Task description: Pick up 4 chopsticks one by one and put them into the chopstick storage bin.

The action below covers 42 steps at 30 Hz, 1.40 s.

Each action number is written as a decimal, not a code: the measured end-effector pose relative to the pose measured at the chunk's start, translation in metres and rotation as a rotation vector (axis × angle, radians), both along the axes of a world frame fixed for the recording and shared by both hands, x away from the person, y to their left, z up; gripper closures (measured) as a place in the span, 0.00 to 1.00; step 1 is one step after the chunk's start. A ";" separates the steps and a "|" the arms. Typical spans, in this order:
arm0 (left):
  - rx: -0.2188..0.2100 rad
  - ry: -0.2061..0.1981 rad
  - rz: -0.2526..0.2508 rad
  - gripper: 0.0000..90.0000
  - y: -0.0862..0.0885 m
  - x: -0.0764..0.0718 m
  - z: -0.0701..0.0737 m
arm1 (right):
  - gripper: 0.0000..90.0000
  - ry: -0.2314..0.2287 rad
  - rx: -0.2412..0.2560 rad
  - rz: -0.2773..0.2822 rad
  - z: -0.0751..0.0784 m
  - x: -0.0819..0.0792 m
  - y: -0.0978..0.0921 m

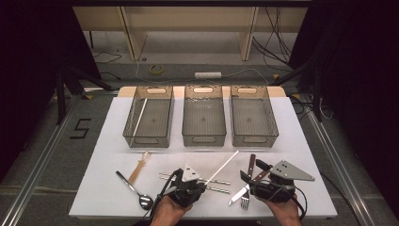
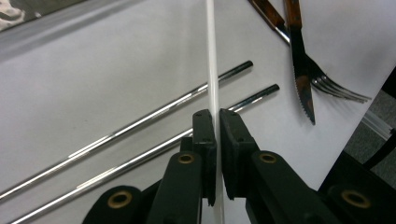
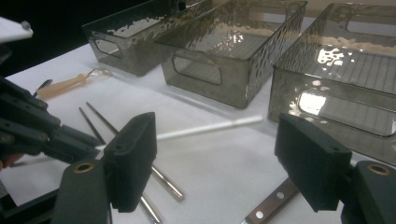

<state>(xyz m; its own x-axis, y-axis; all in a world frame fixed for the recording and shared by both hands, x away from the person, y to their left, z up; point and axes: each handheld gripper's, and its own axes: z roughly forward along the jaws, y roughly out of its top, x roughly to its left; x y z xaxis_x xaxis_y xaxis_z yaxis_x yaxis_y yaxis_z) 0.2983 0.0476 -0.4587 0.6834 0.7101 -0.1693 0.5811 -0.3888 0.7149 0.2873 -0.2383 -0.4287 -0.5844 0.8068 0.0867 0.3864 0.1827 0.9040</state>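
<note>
The white chopstick (image 2: 212,70) was clamped between the jaws of the left tool (image 2: 215,122) at the near edge of the counter (image 1: 103,141), slanting up over two metal chopsticks (image 2: 140,121). The right tool (image 3: 219,154) hung just beside it with jaws wide apart, above a knife (image 1: 247,181) and fork (image 1: 245,200). Farther back stood three clear bins (image 1: 203,139); the left bin (image 1: 126,132) held another white chopstick (image 1: 139,117).

Pinched between the matt black plastic jaws, the white chopstick (image 2: 212,70) looks smooth and dull. Beyond the jaw tips lie two glossy metal chopsticks (image 2: 140,126) on matt white tabletop (image 2: 93,84). Farther off, the knife (image 2: 299,60) shows polished wood handle and shiny serrated steel.
</note>
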 end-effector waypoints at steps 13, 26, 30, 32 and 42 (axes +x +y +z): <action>-0.055 -0.028 0.034 0.94 0.018 0.013 0.019 | 0.34 0.002 0.001 0.003 0.000 0.000 0.000; -0.077 -0.062 0.103 0.94 0.040 0.047 0.038 | 0.34 0.011 0.004 0.008 -0.002 0.001 0.001; -0.090 -0.066 0.122 0.94 0.046 0.060 0.043 | 0.34 0.011 0.004 0.009 -0.002 0.001 0.001; -0.098 -0.069 0.132 0.94 0.049 0.066 0.046 | 0.34 0.014 0.003 0.008 -0.002 0.002 0.000; -0.093 -0.101 0.160 0.94 0.060 0.099 0.064 | 0.34 0.014 0.007 0.009 -0.003 0.002 0.000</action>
<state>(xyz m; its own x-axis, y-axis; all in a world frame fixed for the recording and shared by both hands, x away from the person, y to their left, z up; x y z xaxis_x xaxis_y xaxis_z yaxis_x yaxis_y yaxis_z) 0.3975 0.1079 -0.3947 0.5796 0.7958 -0.1756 0.5541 -0.2268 0.8009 0.2892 -0.2384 -0.4313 -0.5906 0.8007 0.1006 0.3976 0.1803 0.8997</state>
